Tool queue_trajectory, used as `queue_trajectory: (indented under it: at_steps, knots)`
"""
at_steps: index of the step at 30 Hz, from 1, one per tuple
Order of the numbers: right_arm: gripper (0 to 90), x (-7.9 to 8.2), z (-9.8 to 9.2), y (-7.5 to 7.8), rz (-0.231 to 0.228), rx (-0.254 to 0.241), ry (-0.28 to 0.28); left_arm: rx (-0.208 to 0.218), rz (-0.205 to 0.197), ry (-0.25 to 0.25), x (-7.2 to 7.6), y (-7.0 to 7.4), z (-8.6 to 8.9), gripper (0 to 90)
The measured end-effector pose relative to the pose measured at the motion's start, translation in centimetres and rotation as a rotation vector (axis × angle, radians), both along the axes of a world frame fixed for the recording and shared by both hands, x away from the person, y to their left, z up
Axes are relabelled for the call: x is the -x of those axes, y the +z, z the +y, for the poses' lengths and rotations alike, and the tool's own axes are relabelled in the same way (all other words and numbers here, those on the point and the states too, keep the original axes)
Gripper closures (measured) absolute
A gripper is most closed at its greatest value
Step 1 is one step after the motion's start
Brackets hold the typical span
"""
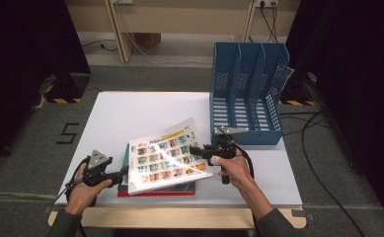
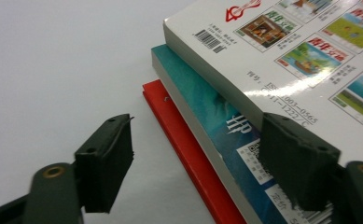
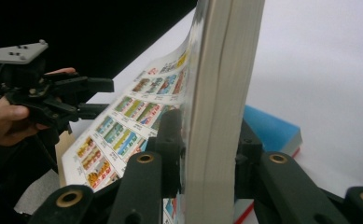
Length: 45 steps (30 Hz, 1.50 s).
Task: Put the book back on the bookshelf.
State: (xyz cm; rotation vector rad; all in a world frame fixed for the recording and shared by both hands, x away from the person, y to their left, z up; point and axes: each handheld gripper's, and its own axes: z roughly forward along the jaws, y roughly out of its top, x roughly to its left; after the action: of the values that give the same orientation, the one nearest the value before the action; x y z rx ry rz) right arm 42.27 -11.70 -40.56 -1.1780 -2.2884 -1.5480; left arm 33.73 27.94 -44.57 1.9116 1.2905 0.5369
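Grey carpet surrounded a white table (image 1: pixel 130 113), with a blue file rack (image 1: pixel 249 89) at the upper right of the high view. Low in the centre lay a stack: a red book (image 2: pixel 184 149) at the bottom, a teal book (image 2: pixel 207 116) on it, and a white picture-covered book (image 1: pixel 167 155) on top, tilted with its right edge lifted. The right gripper (image 1: pixel 200 150) pinched that raised edge, its fingers (image 3: pixel 170 140) pressed on both covers. The left gripper (image 1: pixel 123 173) sat at the stack's left edge, its fingers (image 2: pixel 107 163) spread apart, one beside the stack on the bare table, the other over the books.
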Motion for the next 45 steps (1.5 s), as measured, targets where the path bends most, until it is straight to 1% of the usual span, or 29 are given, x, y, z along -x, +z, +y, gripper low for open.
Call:
queue_trajectory:
  at_steps: [2,4,5,6,8,10,11,12,14,15,16,17,18,19,20,21,22,24,26,27,31,33,37,38,39,40,41,42,45]
  knots:
    - [72.4,-0.1,0.2,1.6,-0.019,0.021,0.026,0.021,0.011,0.012,-0.1,-0.1,0.2,17.7]
    - [72.4,-0.1,0.3,1.9,-0.026,0.032,0.034,0.03,0.019,0.026,-0.3,-0.2,0.4,17.1]
    - [72.4,-0.2,0.4,3.0,-0.047,0.062,0.055,0.036,0.014,0.04,-0.4,-0.2,0.6,17.1]
    - [72.4,-0.2,0.4,3.0,-0.047,0.062,0.055,0.049,0.01,0.055,-0.5,-0.4,0.8,17.1]
    - [72.6,-0.3,0.6,4.1,-0.072,0.085,0.068,0.083,0.006,0.089,-0.8,-0.7,1.5,17.0]
    - [73.0,-0.5,0.7,5.8,-0.096,0.112,0.077,0.137,0.028,0.143,-1.2,-1.0,2.8,15.9]
    - [73.2,-0.7,0.8,6.8,-0.122,0.133,0.088,0.127,0.03,0.171,-1.3,-1.2,3.5,17.1]
    - [73.2,-0.7,0.8,6.8,-0.122,0.133,0.088,0.127,0.03,0.171,-1.3,-1.2,3.5,16.9]
    - [73.4,-0.8,0.8,8.3,-0.149,0.163,0.093,0.122,0.037,0.196,-1.4,-1.5,4.1,16.9]
    - [73.5,-0.9,0.9,9.8,-0.168,0.196,0.099,0.074,0.041,0.196,-1.4,-1.8,4.2,16.9]
    - [73.5,-0.9,0.9,9.8,-0.168,0.196,0.099,0.074,0.041,0.196,-1.4,-1.8,4.2,16.9]
    - [73.6,-1.0,1.0,11.1,-0.181,0.233,0.106,0.013,0.07,0.156,-1.6,-2.3,3.9,16.9]
    - [73.6,-1.0,1.0,11.1,-0.181,0.233,0.106,0.013,0.07,0.156,-1.6,-2.3,3.9,16.9]
    - [73.6,-1.0,1.1,11.6,-0.185,0.248,0.106,-0.013,0.104,0.114,-1.7,-2.8,3.6,16.9]
    - [73.6,-1.0,1.2,12.5,-0.192,0.284,0.11,-0.029,0.123,0.095,-1.8,-3.2,3.5,16.9]
    - [73.6,-0.9,1.3,13.0,-0.196,0.296,0.112,-0.052,0.117,0.08,-1.8,-3.6,3.2,16.7]
    - [73.7,-0.9,1.4,14.0,-0.208,0.329,0.12,-0.051,0.122,0.085,-1.8,-3.5,3.2,14.5]
    - [73.7,-0.7,1.7,15.6,-0.229,0.367,0.126,-0.045,0.121,0.083,-1.8,-3.6,3.2,14.6]
    - [73.7,-0.6,1.7,16.0,-0.238,0.371,0.125,-0.048,0.117,0.085,-1.8,-3.6,3.2,14.3]
    - [73.7,-0.6,1.7,16.9,-0.247,0.392,0.127,-0.048,0.117,0.085,-1.8,-3.6,3.2,14.3]
    - [73.7,-0.3,1.3,18.2,-0.275,0.439,0.121,-0.048,0.116,0.084,-1.7,-3.6,3.2,14.2]
    - [73.7,-0.2,1.1,18.5,-0.276,0.45,0.119,-0.048,0.116,0.084,-1.7,-3.6,3.2,14.2]
    - [73.8,0.0,0.0,19.6,-0.294,0.508,0.099,-0.046,0.113,0.082,-1.8,-3.7,3.2,13.2]
    - [73.8,0.0,0.0,19.6,-0.294,0.508,0.099,-0.046,0.113,0.082,-1.8,-3.7,3.2,13.1]
    - [73.7,0.1,-0.4,20.0,-0.299,0.536,0.09,-0.046,0.113,0.081,-1.8,-3.7,3.2,13.0]
    - [73.7,0.1,-0.4,20.0,-0.299,0.536,0.09,-0.046,0.113,0.081,-1.8,-3.7,3.2,13.0]
    - [73.8,0.2,-0.7,20.2,-0.311,0.564,0.089,-0.046,0.114,0.081,-1.8,-3.7,3.2,13.0]
    - [73.8,0.2,-0.7,20.2,-0.311,0.564,0.089,-0.046,0.114,0.081,-1.8,-3.7,3.2,13.0]
    - [73.7,0.2,-1.7,20.1,-0.31,0.611,0.066,-0.046,0.113,0.081,-1.8,-3.7,3.2,12.9]
